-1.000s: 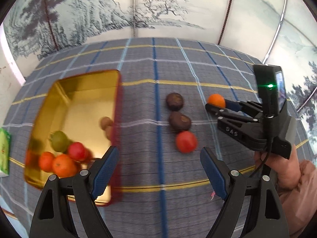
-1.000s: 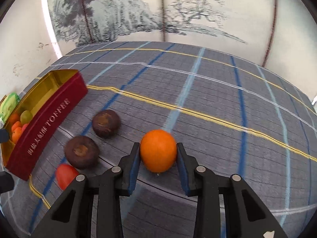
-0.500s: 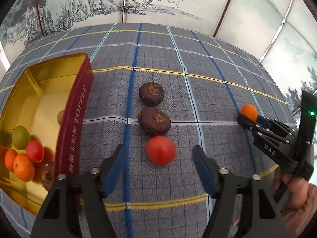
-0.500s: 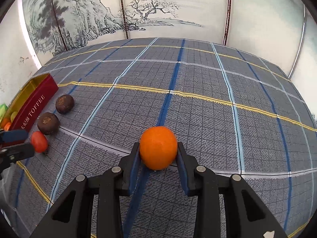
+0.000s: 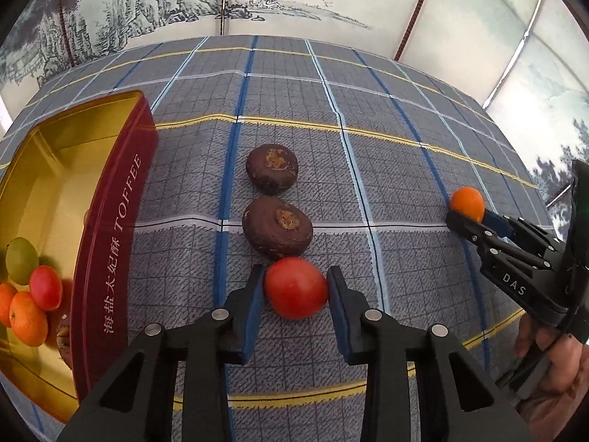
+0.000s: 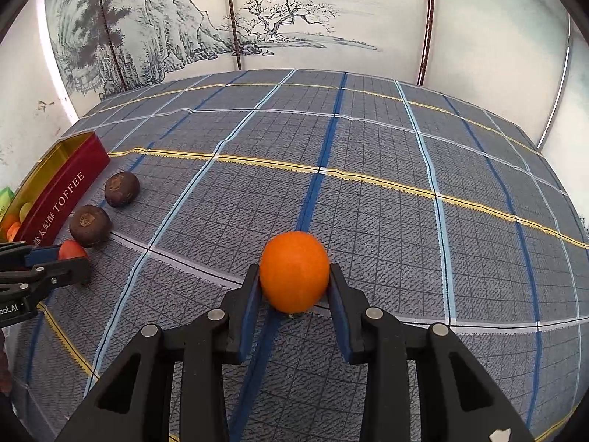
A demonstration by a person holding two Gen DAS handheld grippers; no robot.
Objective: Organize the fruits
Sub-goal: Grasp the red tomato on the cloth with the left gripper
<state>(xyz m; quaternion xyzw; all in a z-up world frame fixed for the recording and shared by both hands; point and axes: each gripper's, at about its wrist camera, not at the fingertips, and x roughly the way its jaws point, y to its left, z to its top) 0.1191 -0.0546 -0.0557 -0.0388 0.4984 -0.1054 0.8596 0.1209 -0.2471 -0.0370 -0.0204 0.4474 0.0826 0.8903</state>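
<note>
My left gripper [image 5: 296, 289] is shut on a red tomato [image 5: 296, 287] that rests on the checked cloth, its blue pads pressing both sides. Two dark brown round fruits [image 5: 278, 226] [image 5: 271, 168] lie just beyond it. At the left stands a red and gold toffee tin [image 5: 110, 243] holding a green fruit [image 5: 21, 259], a red one [image 5: 46, 287] and small oranges [image 5: 27, 318]. My right gripper [image 6: 294, 280] is shut on an orange [image 6: 294, 272] low over the cloth. In the left wrist view that orange [image 5: 468, 204] sits far right.
The grey checked tablecloth [image 6: 405, 202] covers the whole table. A painted screen [image 6: 276, 29] stands behind its far edge. A green packet [image 6: 6, 199] lies beyond the tin. A person's hand [image 5: 545, 346] holds the right gripper at the right edge.
My left gripper came down and forward over the tomato and its jaws closed onto it. The right gripper carried the orange away to the right, then held still.
</note>
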